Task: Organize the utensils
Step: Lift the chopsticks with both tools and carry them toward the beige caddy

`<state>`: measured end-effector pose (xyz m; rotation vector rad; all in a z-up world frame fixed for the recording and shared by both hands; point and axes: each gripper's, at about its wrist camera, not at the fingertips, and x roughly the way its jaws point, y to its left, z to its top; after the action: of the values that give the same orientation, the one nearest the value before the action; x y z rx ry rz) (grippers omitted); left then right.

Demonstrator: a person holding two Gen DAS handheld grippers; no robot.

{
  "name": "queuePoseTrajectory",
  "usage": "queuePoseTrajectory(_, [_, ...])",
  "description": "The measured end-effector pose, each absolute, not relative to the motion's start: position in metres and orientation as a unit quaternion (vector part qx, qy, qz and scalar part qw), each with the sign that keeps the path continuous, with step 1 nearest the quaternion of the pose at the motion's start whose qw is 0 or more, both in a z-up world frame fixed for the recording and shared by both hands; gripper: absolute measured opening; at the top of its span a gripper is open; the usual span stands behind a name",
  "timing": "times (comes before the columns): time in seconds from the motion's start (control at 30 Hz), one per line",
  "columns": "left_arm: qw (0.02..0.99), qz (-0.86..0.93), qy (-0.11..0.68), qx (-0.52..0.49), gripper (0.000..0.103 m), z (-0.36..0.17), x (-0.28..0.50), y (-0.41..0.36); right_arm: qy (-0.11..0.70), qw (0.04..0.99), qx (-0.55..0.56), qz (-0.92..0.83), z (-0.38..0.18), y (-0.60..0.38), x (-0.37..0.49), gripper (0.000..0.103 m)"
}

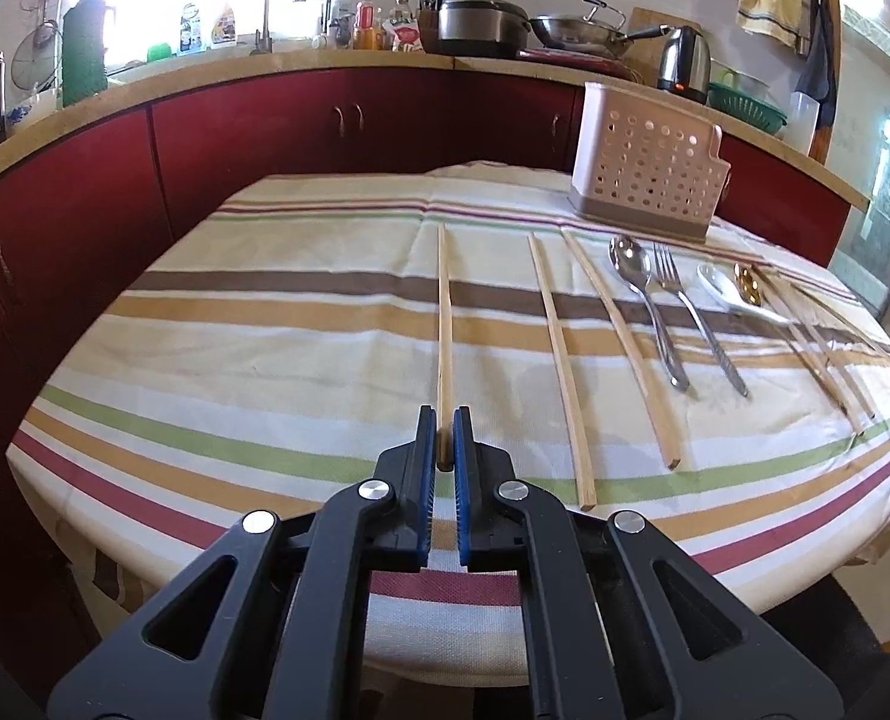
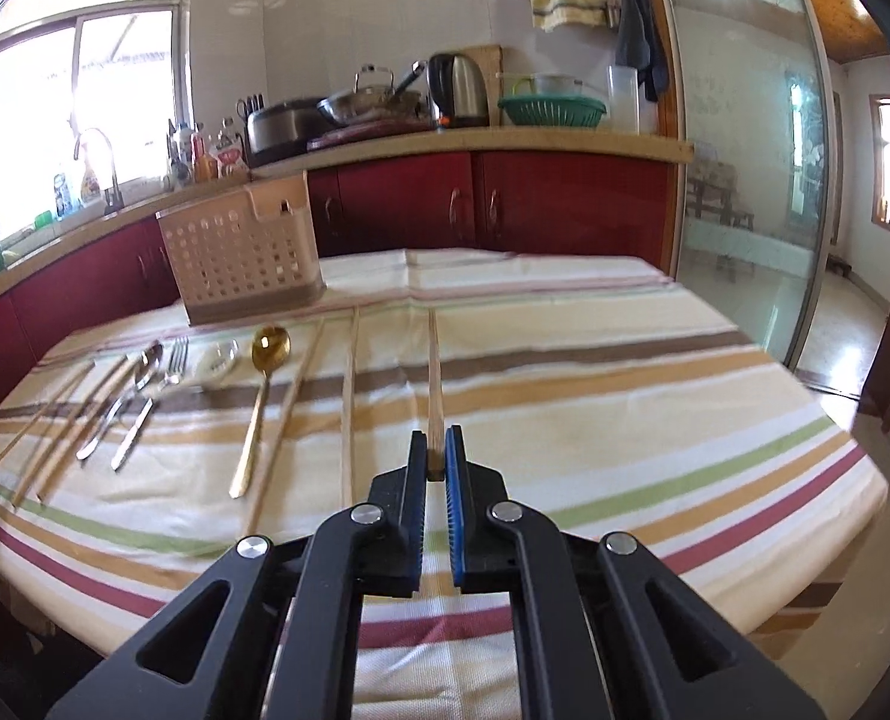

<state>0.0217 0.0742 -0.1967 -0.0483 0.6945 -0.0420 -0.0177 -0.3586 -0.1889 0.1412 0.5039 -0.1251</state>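
- On the striped cloth-covered surface, your left tongs are closed on the near end of a long pale wooden chopstick, which points away from you.
- Your right tongs likewise pinch the near end of another pale wooden chopstick.
- Both sticks look light, stiff and thin; held at the very end they may pivot, so a hold nearer the middle would likely be steadier.
- Between the two held sticks lie more chopsticks, a steel spoon, steel fork, white ceramic spoon and gold spoon.
- A pink perforated plastic utensil holder stands at the far edge.
- Beyond are red kitchen cabinets, a steel kettle and a bright window.
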Motion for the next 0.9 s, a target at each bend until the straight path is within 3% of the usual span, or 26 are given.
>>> queuePoseTrajectory(0.9, [0.963, -0.053, 0.260, -0.042, 0.006, -0.076, 0.027, 0.080, 0.131, 0.990, 0.047, -0.035, -0.083, -0.350, -0.002, 0.007])
